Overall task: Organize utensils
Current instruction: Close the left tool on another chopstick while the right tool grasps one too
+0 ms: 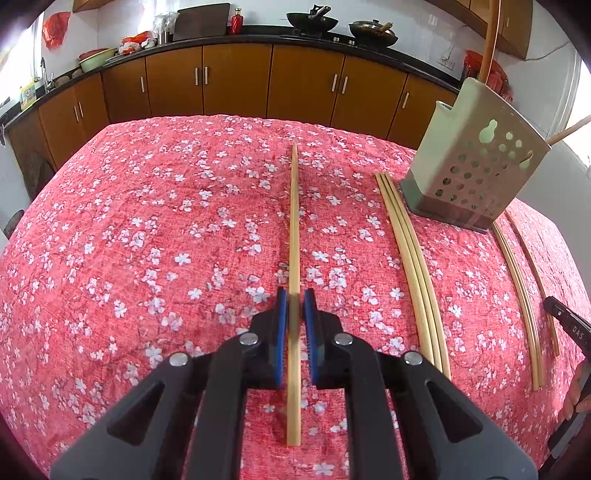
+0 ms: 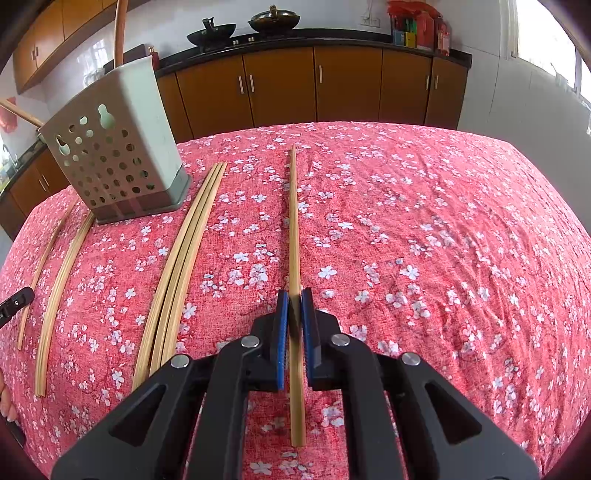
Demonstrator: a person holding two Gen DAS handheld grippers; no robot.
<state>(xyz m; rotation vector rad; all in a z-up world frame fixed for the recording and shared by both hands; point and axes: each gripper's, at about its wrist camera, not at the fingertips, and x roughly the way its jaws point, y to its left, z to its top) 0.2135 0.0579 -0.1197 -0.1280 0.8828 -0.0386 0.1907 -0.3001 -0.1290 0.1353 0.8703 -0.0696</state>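
Observation:
In the left wrist view my left gripper (image 1: 295, 295) has its blue pads closed around one bamboo chopstick (image 1: 294, 221) that points away over the red floral tablecloth (image 1: 147, 240). In the right wrist view my right gripper (image 2: 294, 295) is likewise closed around another bamboo chopstick (image 2: 294, 221). A grey perforated utensil holder (image 1: 469, 162) stands at the far right of the left view and at the far left of the right view (image 2: 118, 155). A bundle of three chopsticks (image 1: 413, 258) lies beside it, also in the right view (image 2: 181, 258).
More loose chopsticks (image 1: 517, 295) lie right of the holder, seen at the left edge in the right view (image 2: 59, 280). A wooden handle (image 1: 491, 40) sticks up from the holder. Kitchen cabinets (image 1: 236, 81) and woks (image 1: 312, 22) stand beyond the table.

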